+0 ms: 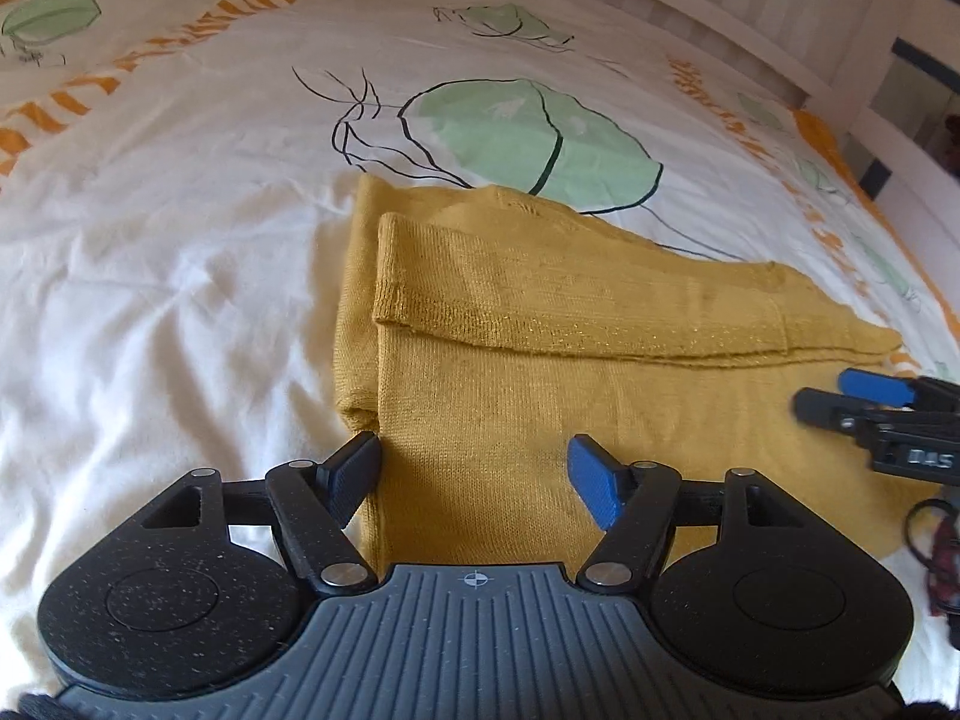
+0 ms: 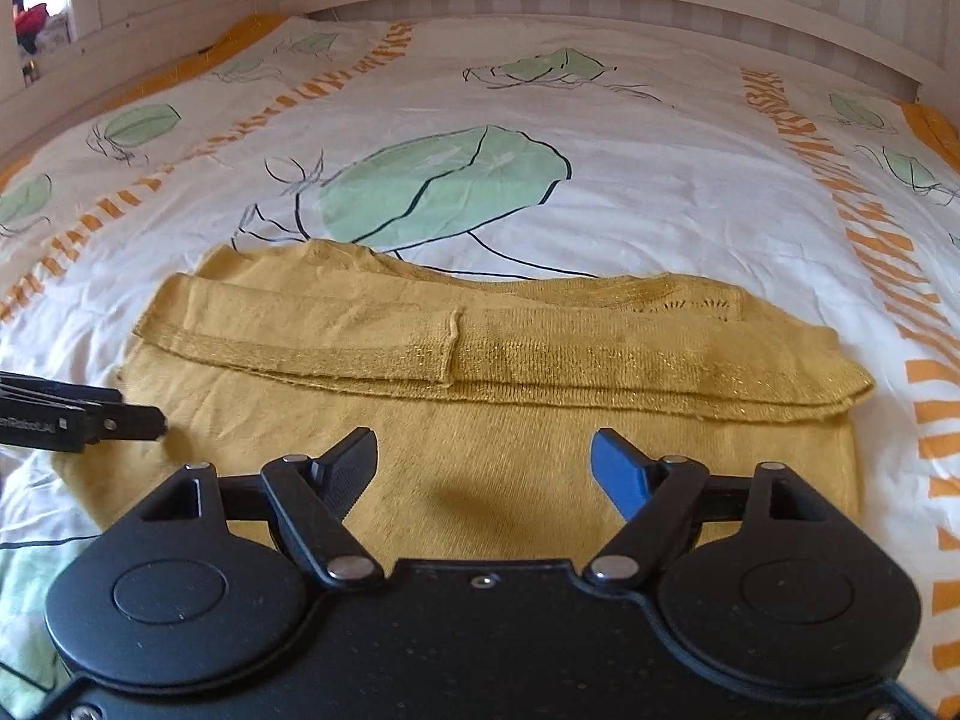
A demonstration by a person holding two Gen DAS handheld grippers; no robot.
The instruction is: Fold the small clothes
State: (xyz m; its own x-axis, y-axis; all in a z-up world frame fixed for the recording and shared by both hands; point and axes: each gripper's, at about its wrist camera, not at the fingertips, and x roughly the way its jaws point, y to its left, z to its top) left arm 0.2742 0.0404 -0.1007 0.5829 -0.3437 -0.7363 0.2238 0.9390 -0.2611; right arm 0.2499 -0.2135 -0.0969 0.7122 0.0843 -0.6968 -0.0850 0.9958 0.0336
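Bed: white duvet cover (image 2: 660,180) printed with green leaves and orange stripes, against a pale slatted bed frame (image 2: 600,0).
Garment: mustard knit sweater (image 2: 510,468) lies flat mid-bed, partly folded, its glittery ribbed hem (image 2: 540,360) turned over across the body.
Left gripper (image 1: 474,474): jaws spread, nothing pinched, over the sweater's left edge.
Right gripper (image 2: 483,468): jaws spread wide, nothing between them, above the sweater's near part.

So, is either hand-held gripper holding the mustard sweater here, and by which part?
Nothing is held. The left hand-held gripper and the right hand-held gripper are both open above the folded mustard sweater, pads clear of the knit.
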